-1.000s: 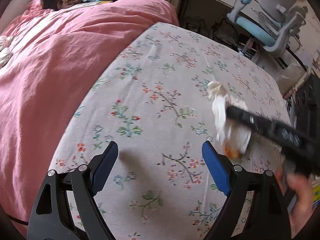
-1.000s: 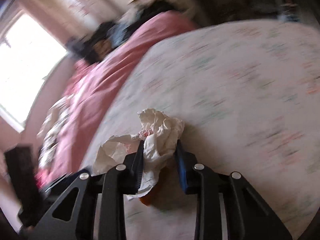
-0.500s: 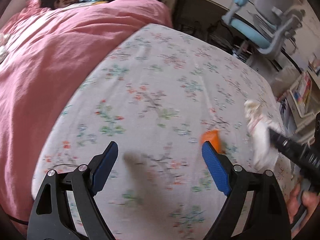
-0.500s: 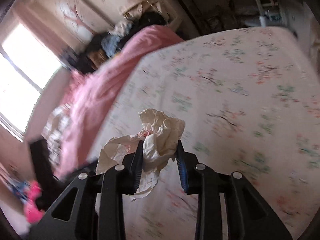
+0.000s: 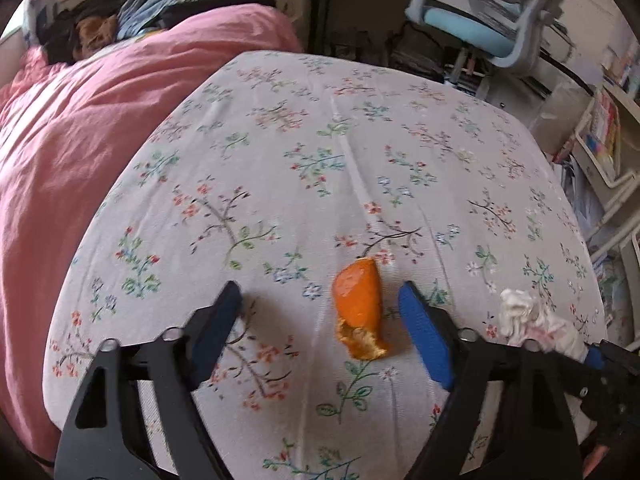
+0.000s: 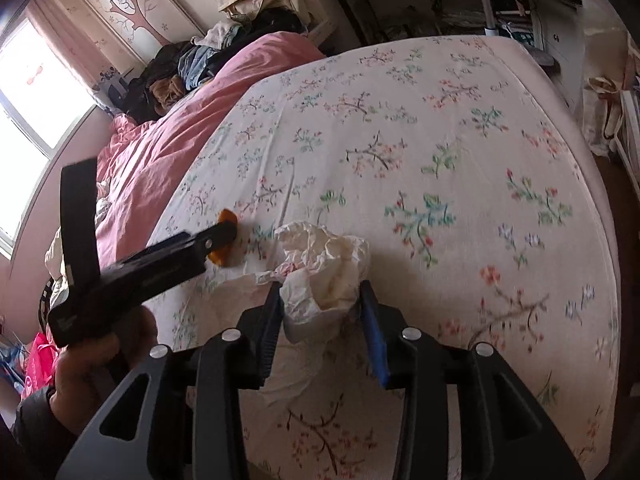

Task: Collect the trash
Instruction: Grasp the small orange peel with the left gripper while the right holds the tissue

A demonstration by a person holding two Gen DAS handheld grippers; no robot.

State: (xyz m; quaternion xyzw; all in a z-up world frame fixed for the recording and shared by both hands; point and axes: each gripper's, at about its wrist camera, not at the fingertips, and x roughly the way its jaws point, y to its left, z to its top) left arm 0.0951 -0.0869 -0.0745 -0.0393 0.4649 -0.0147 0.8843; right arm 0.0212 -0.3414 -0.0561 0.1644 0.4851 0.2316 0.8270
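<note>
An orange peel (image 5: 359, 309) lies on the floral bed sheet (image 5: 320, 152). My left gripper (image 5: 320, 324) is open, with the peel between its fingers, closer to the right blue pad. In the right wrist view the peel (image 6: 225, 240) shows partly behind the left gripper's finger. My right gripper (image 6: 320, 312) is shut on a crumpled white tissue (image 6: 326, 272) and holds it above the sheet. The tissue also shows at the right in the left wrist view (image 5: 536, 322).
A pink duvet (image 5: 80, 140) covers the left side of the bed, with a pile of clothes (image 5: 140, 16) at its head. A blue office chair (image 5: 480, 20) and shelves (image 5: 600, 140) stand beyond the bed's right edge. A bag (image 6: 604, 108) sits on the floor.
My right gripper lifted the tissue off the peel and carried it right and back. The peel is uncovered. My left gripper moved so the peel sits between its fingers.
</note>
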